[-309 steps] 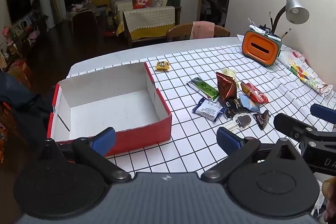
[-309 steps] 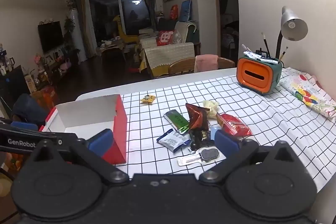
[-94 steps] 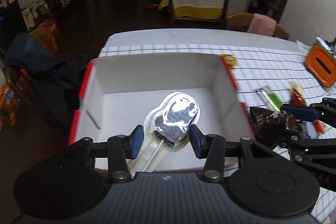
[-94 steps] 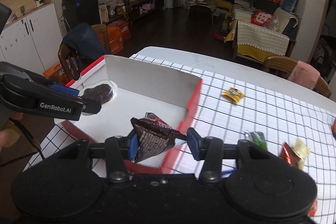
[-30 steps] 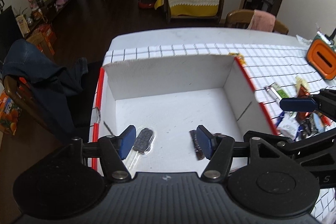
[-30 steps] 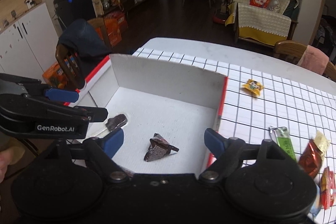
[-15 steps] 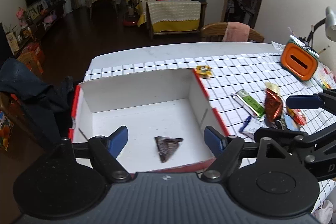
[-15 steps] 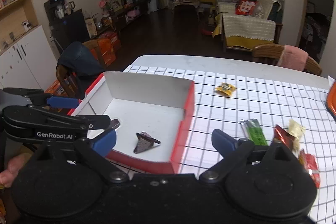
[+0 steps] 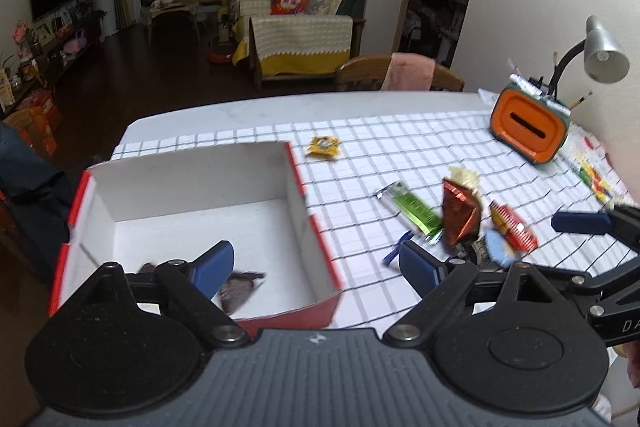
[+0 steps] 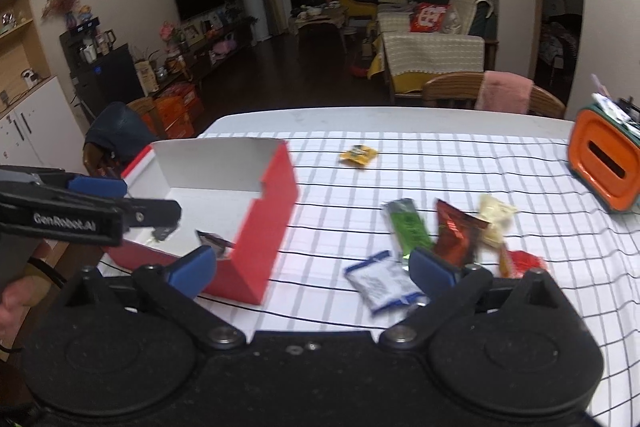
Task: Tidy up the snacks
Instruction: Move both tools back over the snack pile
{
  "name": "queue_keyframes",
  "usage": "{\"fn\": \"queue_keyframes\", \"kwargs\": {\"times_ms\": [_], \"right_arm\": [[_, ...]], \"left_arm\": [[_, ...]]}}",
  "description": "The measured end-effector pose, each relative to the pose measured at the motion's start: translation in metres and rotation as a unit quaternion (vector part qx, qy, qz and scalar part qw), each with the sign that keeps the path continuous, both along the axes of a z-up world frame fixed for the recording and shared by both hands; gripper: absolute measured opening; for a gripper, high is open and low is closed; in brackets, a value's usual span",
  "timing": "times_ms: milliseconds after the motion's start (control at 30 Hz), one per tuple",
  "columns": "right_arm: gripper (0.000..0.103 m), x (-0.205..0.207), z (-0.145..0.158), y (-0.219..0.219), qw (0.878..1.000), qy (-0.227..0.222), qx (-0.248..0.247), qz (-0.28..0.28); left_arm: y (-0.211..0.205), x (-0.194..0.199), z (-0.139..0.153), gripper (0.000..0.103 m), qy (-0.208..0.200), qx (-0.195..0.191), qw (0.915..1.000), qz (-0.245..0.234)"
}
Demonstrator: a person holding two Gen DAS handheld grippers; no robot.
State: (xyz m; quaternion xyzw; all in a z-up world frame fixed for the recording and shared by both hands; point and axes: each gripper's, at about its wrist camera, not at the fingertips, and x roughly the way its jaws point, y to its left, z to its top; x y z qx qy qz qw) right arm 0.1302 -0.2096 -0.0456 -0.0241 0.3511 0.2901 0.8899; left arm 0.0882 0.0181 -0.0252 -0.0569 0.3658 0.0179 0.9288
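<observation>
While both jaws are opening, left gripper and right gripper hold nothing | dark triangular snack packet lies in red box | only right view shows blue-white sachet whole, beside green bar.

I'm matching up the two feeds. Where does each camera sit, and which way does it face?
Left wrist: on the left tool, angled down over the box and snack pile; its own fingers and the right tool show.
Right wrist: on the right tool, same direction from further right; the left tool and a hand show.
Shared: box, green bar, yellow snack.
</observation>
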Motion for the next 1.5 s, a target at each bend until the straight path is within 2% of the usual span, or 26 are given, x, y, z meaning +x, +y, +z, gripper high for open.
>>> {"fn": "queue_keyframes", "kwargs": {"times_ms": [100, 433, 600, 833, 1000, 1100, 1300, 1367, 1433, 1500], "right_arm": [[0.103, 0.006, -0.007, -0.025, 1.000, -0.001, -0.009, -0.012], [0.103, 0.059, -0.044, -0.116, 0.996, 0.019, -0.046, -0.070], [0.103, 0.087, -0.067, -0.143, 0.994, 0.033, -0.059, -0.082], [0.103, 0.126, -0.102, -0.163, 0.991, 0.062, -0.071, -0.095], [0.103, 0.153, -0.125, -0.168, 0.987, 0.101, -0.065, -0.107], [0.102, 0.166, -0.138, -0.170, 0.983, 0.134, -0.049, -0.117], [0.102, 0.179, -0.155, -0.165, 0.977, 0.172, -0.024, -0.120], [0.102, 0.181, -0.159, -0.161, 0.977, 0.175, -0.027, -0.114], [0.102, 0.183, -0.163, -0.158, 0.978, 0.177, -0.033, -0.109], [0.102, 0.185, -0.166, -0.156, 0.978, 0.175, -0.039, -0.109]], "left_arm": [[-0.015, 0.008, -0.005, 0.098, -0.005, -0.010, 0.9999, 0.001], [-0.074, 0.052, -0.045, 0.098, 0.041, -0.014, 0.9988, -0.022], [-0.106, 0.072, -0.069, 0.098, 0.070, -0.004, 0.9969, -0.036], [-0.147, 0.091, -0.099, 0.098, 0.099, 0.004, 0.9938, -0.050], [-0.163, 0.105, -0.118, 0.098, 0.122, 0.004, 0.9912, -0.052], [-0.168, 0.112, -0.127, 0.098, 0.135, -0.001, 0.9897, -0.049], [-0.175, 0.126, -0.145, 0.097, 0.161, -0.008, 0.9857, -0.049], [-0.178, 0.129, -0.148, 0.092, 0.165, -0.006, 0.9847, -0.054], [-0.181, 0.133, -0.152, 0.075, 0.175, -0.007, 0.9827, -0.060], [-0.182, 0.134, -0.155, 0.073, 0.178, -0.003, 0.9823, -0.059]]}}
